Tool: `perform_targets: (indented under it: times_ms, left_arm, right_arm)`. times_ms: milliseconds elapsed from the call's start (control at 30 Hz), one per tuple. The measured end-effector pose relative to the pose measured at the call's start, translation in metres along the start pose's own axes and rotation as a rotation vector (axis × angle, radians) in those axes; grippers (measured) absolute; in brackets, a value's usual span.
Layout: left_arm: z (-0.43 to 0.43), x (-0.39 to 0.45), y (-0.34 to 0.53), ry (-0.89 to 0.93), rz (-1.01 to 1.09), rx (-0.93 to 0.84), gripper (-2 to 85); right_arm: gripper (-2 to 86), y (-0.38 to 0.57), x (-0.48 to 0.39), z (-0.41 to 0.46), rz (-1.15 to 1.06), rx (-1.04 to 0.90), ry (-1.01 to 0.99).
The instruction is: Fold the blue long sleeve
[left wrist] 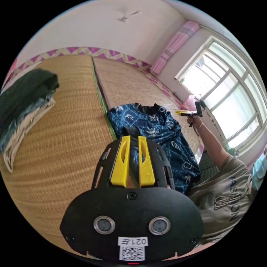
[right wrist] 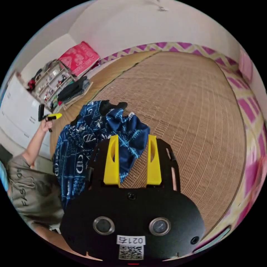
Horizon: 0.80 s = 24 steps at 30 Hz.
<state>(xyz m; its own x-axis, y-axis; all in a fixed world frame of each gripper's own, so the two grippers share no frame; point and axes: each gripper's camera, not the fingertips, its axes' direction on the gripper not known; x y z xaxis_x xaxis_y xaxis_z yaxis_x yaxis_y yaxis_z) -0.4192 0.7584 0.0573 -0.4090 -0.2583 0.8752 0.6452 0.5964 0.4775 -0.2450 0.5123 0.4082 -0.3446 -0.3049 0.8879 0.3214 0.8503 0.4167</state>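
Patterned blue long sleeve (left wrist: 164, 139) lies crumpled on the woven mat (left wrist: 66, 144).

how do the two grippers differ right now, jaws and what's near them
The left gripper has its yellow jaws close together, a narrow gap between them; the right gripper has them wide apart. The blue long sleeve lies just beyond the left gripper's tips, while a fold of it sits between the right gripper's jaws, unpinched. Both hang above the woven mat.
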Motion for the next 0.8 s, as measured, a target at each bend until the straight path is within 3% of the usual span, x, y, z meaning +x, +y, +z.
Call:
perform_targets:
  times_ms: [233, 333, 433, 467, 633, 800]
  left_arm:
    - [0.088, -0.012, -0.120, -0.119, 0.142, -0.148, 10.1]
    - [0.115, -0.027, -0.155, -0.142, 0.165, -0.227, 11.7]
    - [0.156, -0.035, -0.174, -0.153, 0.175, -0.417, 10.3]
    - [0.153, -0.024, -0.178, -0.170, 0.252, -0.393, 8.1]
    - [0.115, -0.012, -0.204, -0.150, 0.209, -0.389, 0.2]
    - [0.052, 0.029, -0.239, -0.314, 0.304, -0.351, -0.8]
  right_arm:
    - [11.9, -0.088, -0.014, 0.106, 0.011, -0.212, 0.026]
    - [8.1, -0.102, -0.002, 0.141, 0.064, -0.266, -0.086]
    - [0.6, -0.111, -0.016, 0.166, 0.020, -0.336, -0.217]
    - [-0.1, -0.114, -0.023, 0.169, 0.017, -0.336, -0.218]
    - [-0.9, -0.127, -0.036, 0.143, 0.065, -0.254, -0.183]
    - [-1.0, -0.161, -0.059, 0.106, 0.044, -0.213, -0.040]
